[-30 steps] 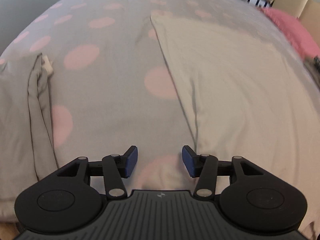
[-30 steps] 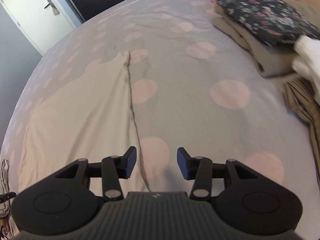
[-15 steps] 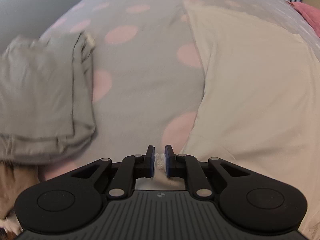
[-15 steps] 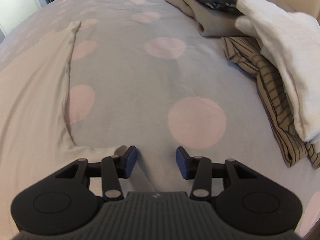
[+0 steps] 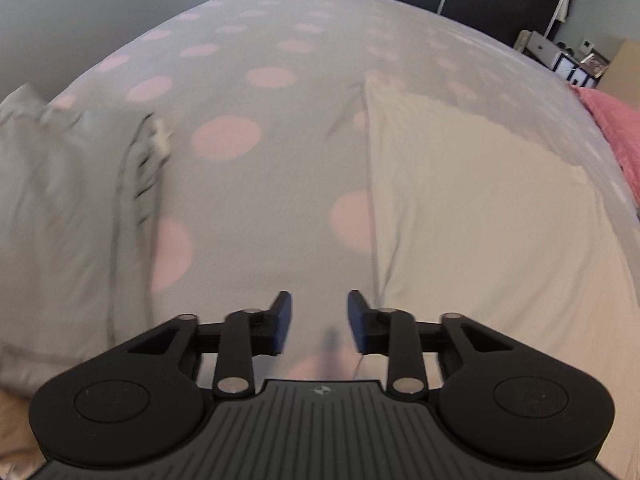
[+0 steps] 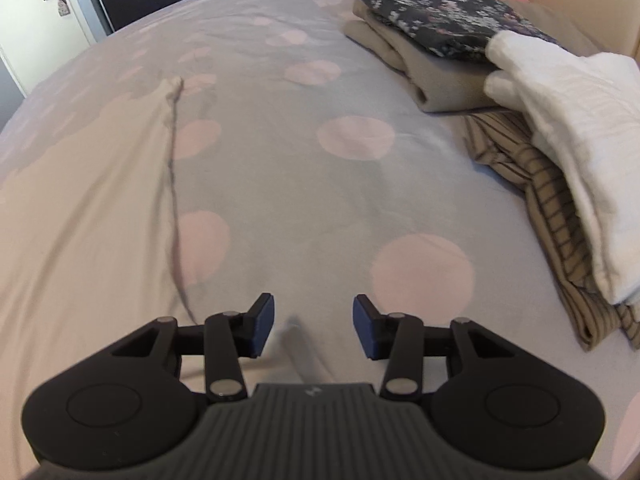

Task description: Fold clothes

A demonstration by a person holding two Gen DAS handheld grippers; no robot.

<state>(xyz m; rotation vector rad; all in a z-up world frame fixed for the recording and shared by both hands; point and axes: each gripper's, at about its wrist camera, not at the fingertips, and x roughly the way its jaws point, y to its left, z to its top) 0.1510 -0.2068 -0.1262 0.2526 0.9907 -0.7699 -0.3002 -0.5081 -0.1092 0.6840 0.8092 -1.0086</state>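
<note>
- Cream garment (image 5: 480, 216) lies flat on the bed (image 5: 256, 184), between the two grippers.
- Left gripper (image 5: 319, 322) and right gripper (image 6: 313, 326) — both wide, holding nothing, low at its near edge.
- For a clean fold, I'd pinch both near corners level — one layer only — and lift evenly.

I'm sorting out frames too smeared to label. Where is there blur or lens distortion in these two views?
Left wrist view: the grey garment at left is motion-smeared, the cream garment sharper; the dotted bedspread bulges from the fisheye. Right wrist view: mostly crisp, the folded stack and white towel clear, with slight smear near the right claw.
</note>
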